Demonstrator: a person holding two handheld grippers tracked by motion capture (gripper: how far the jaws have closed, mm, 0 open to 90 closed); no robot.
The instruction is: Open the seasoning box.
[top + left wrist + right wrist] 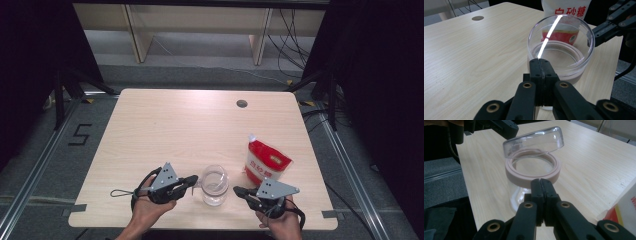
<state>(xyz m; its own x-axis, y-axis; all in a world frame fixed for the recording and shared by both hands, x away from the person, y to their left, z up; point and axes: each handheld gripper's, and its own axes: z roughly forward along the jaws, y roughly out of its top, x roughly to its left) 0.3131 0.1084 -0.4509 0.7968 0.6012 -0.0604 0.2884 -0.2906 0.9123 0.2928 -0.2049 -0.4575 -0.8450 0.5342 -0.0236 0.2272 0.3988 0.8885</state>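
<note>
One clear glass jar (215,185) with a pale pink collar stands near the front edge of the light wooden table (170,125), nothing visible inside, its clear lid (534,141) tilted up. One red-and-white sugar bag (266,164) stands just right of it. The left gripper (192,181) and right gripper (239,192) flank the jar, both clenched on nothing.
</note>
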